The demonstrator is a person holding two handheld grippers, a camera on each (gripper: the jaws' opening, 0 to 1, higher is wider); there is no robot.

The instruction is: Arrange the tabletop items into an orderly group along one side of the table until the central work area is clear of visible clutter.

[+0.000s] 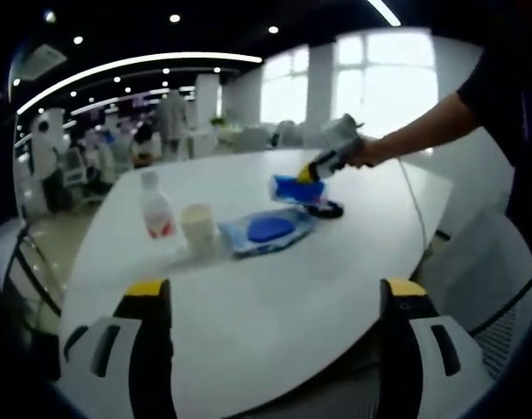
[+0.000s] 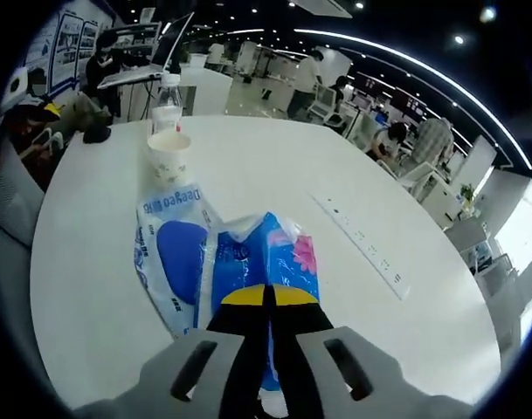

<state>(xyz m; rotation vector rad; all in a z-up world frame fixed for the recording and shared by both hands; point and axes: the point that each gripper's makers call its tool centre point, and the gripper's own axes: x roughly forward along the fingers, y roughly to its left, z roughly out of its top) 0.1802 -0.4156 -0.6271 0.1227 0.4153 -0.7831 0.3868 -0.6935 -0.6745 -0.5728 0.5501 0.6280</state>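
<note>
Open-plan office

A large white desk (image 2: 405,175) with a built-in socket strip (image 2: 362,243) stands under a dark ceiling with curved light strips (image 1: 134,65) and spotlights; beyond it are people (image 2: 433,140) at workstations, a laptop (image 2: 152,57), wall posters (image 2: 65,39), office chairs (image 1: 501,288) and tall windows (image 1: 370,78).

Bottle (image 1: 157,215) beside cup (image 1: 198,229); wipes pack (image 1: 267,231) beside cup.
</note>
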